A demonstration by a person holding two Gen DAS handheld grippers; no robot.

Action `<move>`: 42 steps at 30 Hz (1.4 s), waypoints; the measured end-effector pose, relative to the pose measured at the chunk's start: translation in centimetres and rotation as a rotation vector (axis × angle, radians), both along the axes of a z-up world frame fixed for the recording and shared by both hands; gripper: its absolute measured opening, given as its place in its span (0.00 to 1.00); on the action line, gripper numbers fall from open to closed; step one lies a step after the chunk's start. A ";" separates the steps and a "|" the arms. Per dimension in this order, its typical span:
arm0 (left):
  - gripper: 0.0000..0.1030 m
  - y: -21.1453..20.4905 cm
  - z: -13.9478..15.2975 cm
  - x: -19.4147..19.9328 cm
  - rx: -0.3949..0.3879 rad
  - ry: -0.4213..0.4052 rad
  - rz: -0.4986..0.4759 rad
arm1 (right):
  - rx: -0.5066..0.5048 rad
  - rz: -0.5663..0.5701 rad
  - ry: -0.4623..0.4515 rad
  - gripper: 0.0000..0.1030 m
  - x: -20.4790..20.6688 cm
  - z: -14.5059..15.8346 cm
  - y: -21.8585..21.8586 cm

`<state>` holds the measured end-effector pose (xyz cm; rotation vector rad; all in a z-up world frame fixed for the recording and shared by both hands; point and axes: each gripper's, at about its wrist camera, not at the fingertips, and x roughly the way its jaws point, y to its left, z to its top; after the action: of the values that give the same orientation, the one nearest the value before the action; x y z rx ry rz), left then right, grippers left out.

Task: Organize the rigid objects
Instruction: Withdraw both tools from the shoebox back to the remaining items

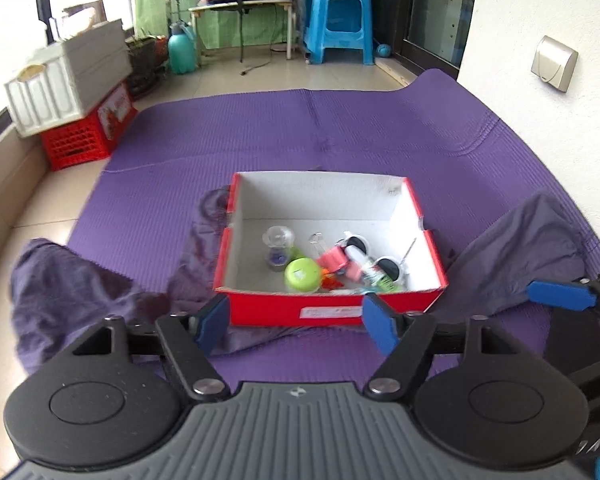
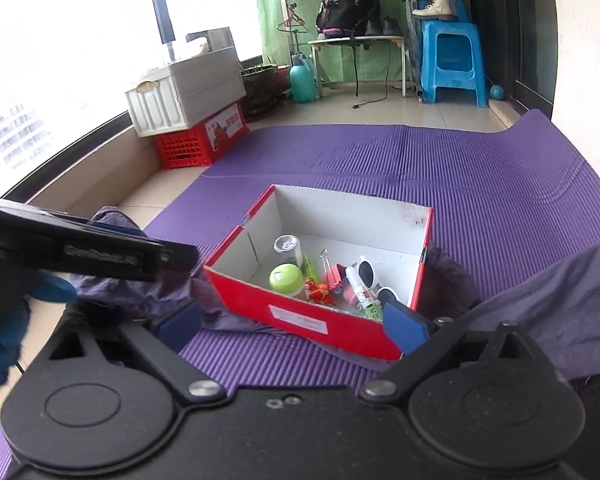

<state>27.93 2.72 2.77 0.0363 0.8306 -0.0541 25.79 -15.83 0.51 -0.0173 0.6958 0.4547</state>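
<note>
A red cardboard box (image 1: 332, 312) with a white inside sits on the purple mat (image 1: 300, 128). It holds several small items: a green round lid (image 1: 302, 274), a clear small jar (image 1: 278, 246), white sunglasses (image 1: 374, 258) and a pink clip (image 1: 332, 258). My left gripper (image 1: 298, 320) is open and empty, just short of the box's near wall. My right gripper (image 2: 294, 322) is open and empty, near the box (image 2: 300, 312) front. The same items show there: green lid (image 2: 286, 278), sunglasses (image 2: 370, 276), jar (image 2: 288, 248).
Dark purple cloth (image 1: 72, 292) lies left and right (image 1: 532, 252) of the box and under it. A white crate on a red crate (image 1: 84, 136) stands at the far left. A blue stool (image 1: 338, 24) and a low table (image 1: 242, 10) stand at the back. The other gripper (image 2: 80, 248) shows at left.
</note>
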 end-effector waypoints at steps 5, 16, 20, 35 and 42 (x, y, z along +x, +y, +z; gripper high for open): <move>0.76 2.7 0.5 -3.3 0.021 -0.008 0.010 | 0.008 0.016 0.003 0.98 -1.8 -0.1 0.0; 0.80 4.9 -3.2 -8.6 0.015 0.036 0.050 | 0.019 0.022 0.063 1.00 -4.2 -2.7 0.3; 0.84 5.4 -5.3 -9.2 -0.039 0.067 0.094 | 0.006 0.021 0.092 1.00 -4.8 -4.4 0.6; 1.00 4.7 -14.7 -7.4 -0.120 0.198 0.262 | -0.115 0.097 0.138 0.99 -6.2 -11.5 2.1; 1.00 4.3 -18.6 -5.3 -0.125 0.287 0.357 | -0.152 0.132 0.197 0.97 -5.2 -14.3 3.2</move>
<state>22.63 7.05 -15.79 -0.2425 1.1075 0.2303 20.62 -12.68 -13.79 -0.1643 0.9256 0.5337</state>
